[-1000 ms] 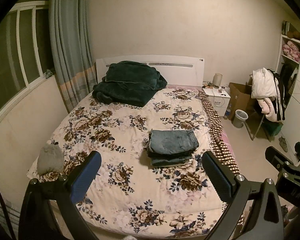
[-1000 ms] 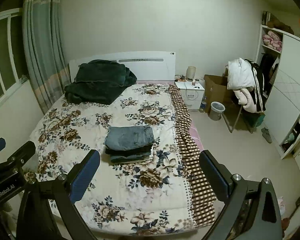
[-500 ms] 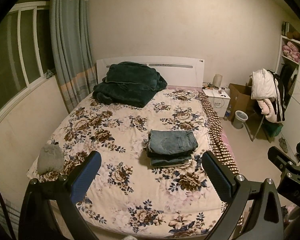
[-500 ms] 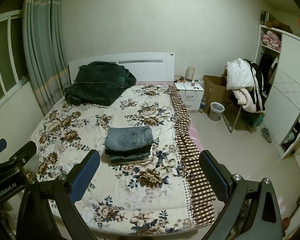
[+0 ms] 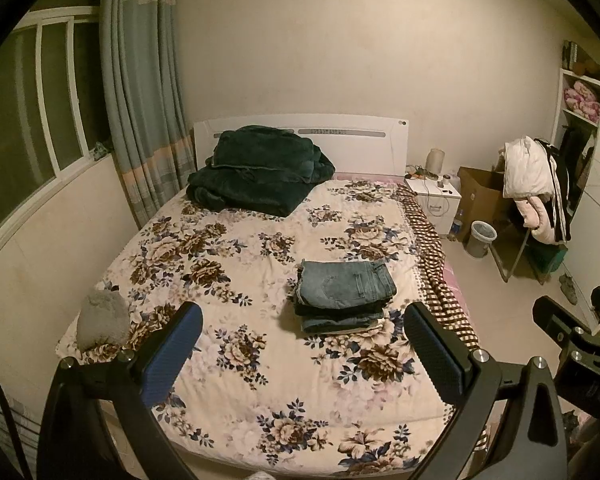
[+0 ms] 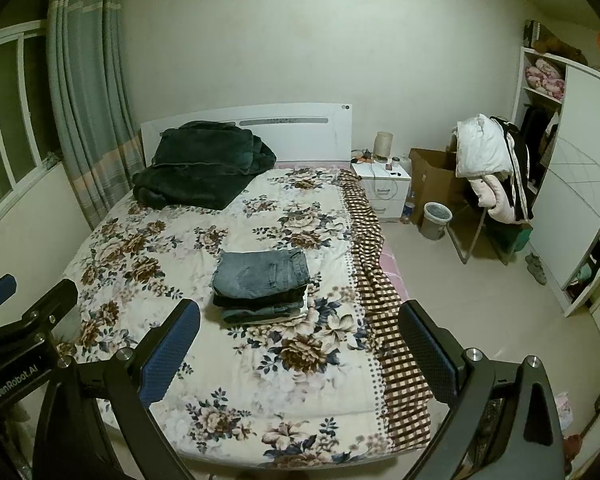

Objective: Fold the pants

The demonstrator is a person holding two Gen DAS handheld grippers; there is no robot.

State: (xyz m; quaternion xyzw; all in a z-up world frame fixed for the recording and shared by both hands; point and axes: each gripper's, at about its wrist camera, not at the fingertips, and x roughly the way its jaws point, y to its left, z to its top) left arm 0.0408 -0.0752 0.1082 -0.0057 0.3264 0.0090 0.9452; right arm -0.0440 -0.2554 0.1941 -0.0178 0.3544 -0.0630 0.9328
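Floral quilting in cream, brown and navy covers the bed, with a brown checked sheet hanging off its right edge toward the tiled floor. White lettering reading "GenRobot.AI" marks the left gripper's body where it shows in the right wrist view. Folded jeans top a short stack of folded pants right of the bed's centre; the denim rectangle's long axis runs across the bed, waistband toward the checked edge. Near the white headboard lies a plush dark green blanket. Both the left gripper and the right gripper hover at the foot of the bed, jaws spread wide, holding nothing.
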